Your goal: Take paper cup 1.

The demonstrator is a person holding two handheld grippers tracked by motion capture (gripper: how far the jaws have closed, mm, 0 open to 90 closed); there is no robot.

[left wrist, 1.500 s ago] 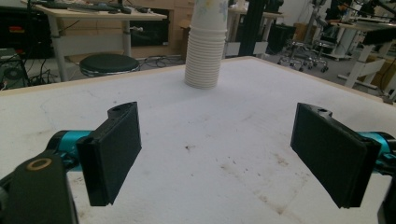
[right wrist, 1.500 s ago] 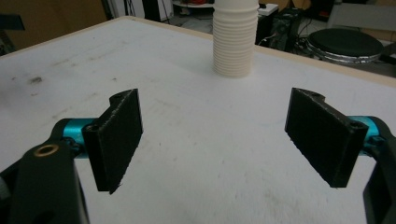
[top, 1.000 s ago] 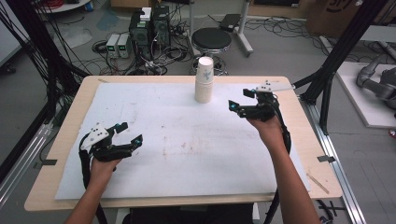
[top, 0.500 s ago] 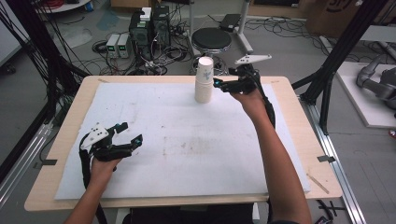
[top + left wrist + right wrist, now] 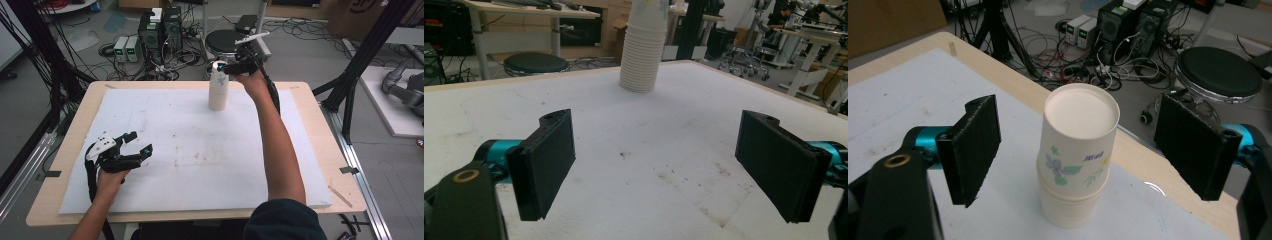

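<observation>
The right gripper (image 5: 1078, 155) stands with its 2 black jaws spread wide, 1 on each side of the top paper cup (image 5: 1079, 134) of the cup stack (image 5: 218, 86), the pads clear of the cup wall on both sides; nothing is gripped. The cups are nested upside down, the top one printed with a small flower design, and the stack stands near the far edge of the table; seen from above, the right gripper (image 5: 226, 68) hangs at the stack's top. The left gripper (image 5: 135, 148) rests low at the near left of the table, its jaws equally wide and empty, well apart from the stack.

The step in hand looks like the reach for the top cup; the next move likely calls for closing the pads gently on that 1 cup alone, then lifting straight up so the cups below stay put; too hard a squeeze could crush the thin paper.

The white foam mat (image 5: 190, 150) is stained and scuffed, lying on a pale wooden table (image 5: 310, 107); beyond it a black round stool (image 5: 1220, 70), computer towers (image 5: 160, 30) and tangled cables crowd the floor.
</observation>
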